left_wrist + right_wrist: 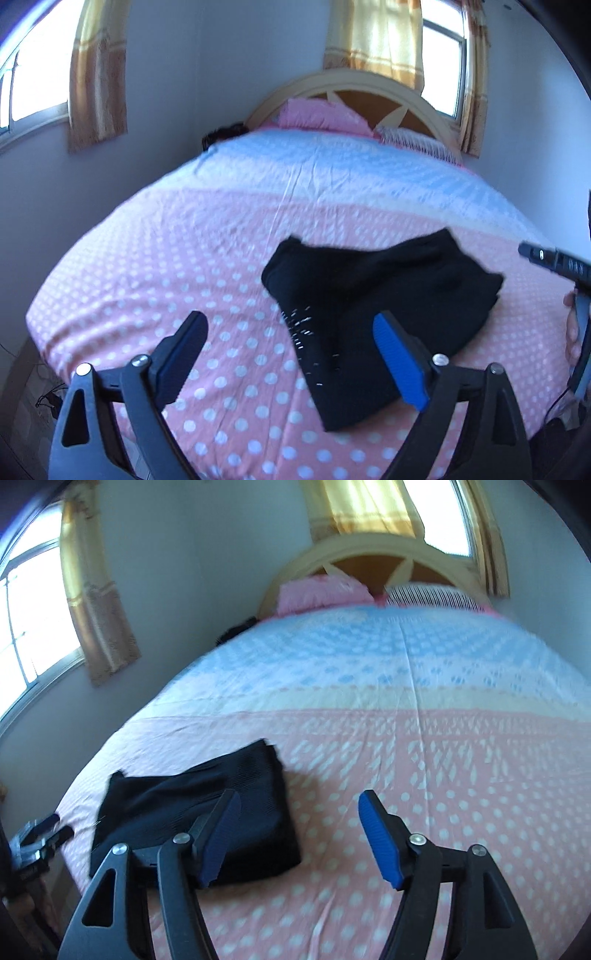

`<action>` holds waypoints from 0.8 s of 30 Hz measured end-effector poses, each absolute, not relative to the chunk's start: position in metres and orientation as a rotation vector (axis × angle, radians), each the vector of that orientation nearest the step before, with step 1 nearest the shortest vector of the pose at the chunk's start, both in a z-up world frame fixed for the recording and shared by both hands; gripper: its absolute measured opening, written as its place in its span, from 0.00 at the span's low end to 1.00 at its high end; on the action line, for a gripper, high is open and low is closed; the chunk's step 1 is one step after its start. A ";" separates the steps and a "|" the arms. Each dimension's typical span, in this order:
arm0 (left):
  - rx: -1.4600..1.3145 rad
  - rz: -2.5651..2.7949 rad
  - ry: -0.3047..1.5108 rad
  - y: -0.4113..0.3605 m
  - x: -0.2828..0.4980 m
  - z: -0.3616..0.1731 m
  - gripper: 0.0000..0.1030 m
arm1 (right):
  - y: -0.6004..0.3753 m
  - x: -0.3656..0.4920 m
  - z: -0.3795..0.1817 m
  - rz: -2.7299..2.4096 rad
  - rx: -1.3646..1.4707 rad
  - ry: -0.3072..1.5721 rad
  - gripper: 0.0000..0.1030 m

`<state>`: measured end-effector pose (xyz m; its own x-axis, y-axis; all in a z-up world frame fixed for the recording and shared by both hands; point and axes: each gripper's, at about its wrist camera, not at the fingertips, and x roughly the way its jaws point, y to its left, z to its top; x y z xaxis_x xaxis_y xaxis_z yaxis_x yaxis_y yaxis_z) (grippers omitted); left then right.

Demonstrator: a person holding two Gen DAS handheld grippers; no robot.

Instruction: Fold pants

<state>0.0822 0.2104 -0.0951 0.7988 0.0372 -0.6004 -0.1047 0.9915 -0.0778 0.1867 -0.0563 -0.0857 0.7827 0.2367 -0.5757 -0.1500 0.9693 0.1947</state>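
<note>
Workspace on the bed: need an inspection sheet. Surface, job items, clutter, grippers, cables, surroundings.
Surface: bed sheet, pink with white dots near, blue band farther, lightly creased.
Job's things: black pants lying folded in a compact bundle on the pink part, touched by neither gripper.
Clutter: dark item at the far left edge of the bed, too blurred to identify.
Grippers: left gripper open, empty, above the pants' near edge; right gripper open, empty, to the right of the pants.
Cables: dark cable on the floor at the bed's left.
Surroundings: pink pillow, striped pillow, headboard, curtained windows.
</note>
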 end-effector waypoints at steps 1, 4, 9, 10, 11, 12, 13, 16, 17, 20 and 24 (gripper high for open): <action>-0.112 0.076 0.622 0.208 0.077 -0.088 0.93 | -0.050 0.173 -0.079 0.217 0.110 0.621 0.68; -0.102 0.074 0.549 0.196 0.060 -0.064 0.98 | -0.037 0.147 -0.067 0.236 0.038 0.592 0.68; -0.083 0.046 0.464 0.183 0.046 -0.037 1.00 | -0.025 0.113 -0.050 0.248 -0.013 0.551 0.68; -0.075 0.042 0.450 0.180 0.044 -0.033 1.00 | -0.024 0.106 -0.046 0.249 -0.015 0.540 0.68; -0.071 0.040 0.442 0.178 0.043 -0.032 1.00 | -0.023 0.101 -0.043 0.251 -0.016 0.530 0.69; -0.067 0.037 0.438 0.177 0.042 -0.030 1.00 | -0.021 0.096 -0.040 0.252 -0.021 0.518 0.69; -0.064 0.035 0.437 0.175 0.042 -0.030 1.00 | -0.020 0.091 -0.037 0.251 -0.031 0.509 0.70; -0.064 0.036 0.431 0.173 0.042 -0.029 1.00 | -0.019 0.082 -0.033 0.247 -0.048 0.487 0.72; -0.063 0.035 0.429 0.172 0.041 -0.028 1.00 | -0.018 0.080 -0.032 0.248 -0.049 0.482 0.73; -0.060 0.043 0.421 0.171 0.039 -0.027 1.00 | -0.019 0.078 -0.031 0.265 -0.038 0.482 0.73; -0.065 0.047 0.422 0.171 0.036 -0.027 1.00 | -0.017 0.074 -0.031 0.273 -0.032 0.483 0.73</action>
<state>0.0361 0.1706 -0.0271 0.9111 0.0318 -0.4110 -0.0590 0.9968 -0.0536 0.0740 -0.0173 -0.0310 0.8500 0.2519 -0.4626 -0.2669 0.9631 0.0339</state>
